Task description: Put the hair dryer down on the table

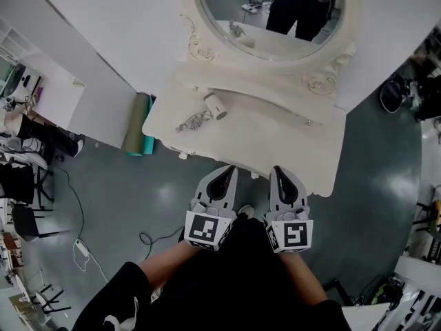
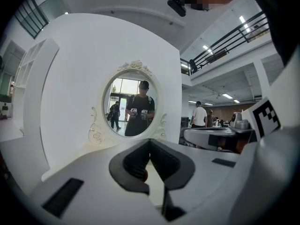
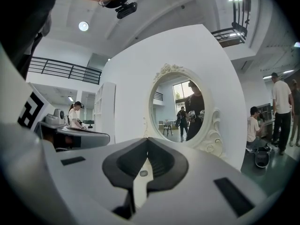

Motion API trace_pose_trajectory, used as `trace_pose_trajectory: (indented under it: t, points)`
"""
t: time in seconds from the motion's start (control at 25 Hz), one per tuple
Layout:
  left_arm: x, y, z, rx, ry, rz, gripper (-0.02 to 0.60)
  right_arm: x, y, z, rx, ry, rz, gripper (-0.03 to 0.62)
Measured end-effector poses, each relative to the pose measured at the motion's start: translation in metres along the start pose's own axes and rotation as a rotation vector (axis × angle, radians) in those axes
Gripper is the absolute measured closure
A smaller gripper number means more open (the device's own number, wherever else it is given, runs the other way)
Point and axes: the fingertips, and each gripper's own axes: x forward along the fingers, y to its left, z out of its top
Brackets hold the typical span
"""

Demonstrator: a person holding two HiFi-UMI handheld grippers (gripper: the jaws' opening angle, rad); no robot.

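An oval mirror (image 1: 275, 19) in a carved cream frame stands against a white panel (image 1: 89, 54). Below and left of the mirror, two rolled mats (image 1: 140, 126), olive and teal, sit side by side on the grey floor (image 1: 172, 198). A cable (image 1: 74, 205) trails further left.

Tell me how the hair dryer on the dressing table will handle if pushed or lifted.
The hair dryer lies flat and shows a rounded barrel, so a push would probably roll or swivel it. Its cord lies bunched beside it and looks floppy; it would likely trail and drag on a lift.
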Motion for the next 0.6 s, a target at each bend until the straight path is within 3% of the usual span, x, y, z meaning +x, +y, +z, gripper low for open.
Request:
trace_pose_trajectory:
  t: [0.28, 0.6]
  points:
    - [0.0032, -0.0077, 0.0024, 0.063, -0.002, -0.023, 0.568, 0.0043, -0.0001, -0.0014, -0.002, 0.007, 0.009, 0.576]
    - [0.0091, -0.0026, -0.0011, 0.032, 0.015, -0.006, 0.568, 0.0087, -0.0004, 0.0038, -0.015, 0.001, 0.021, 0.576]
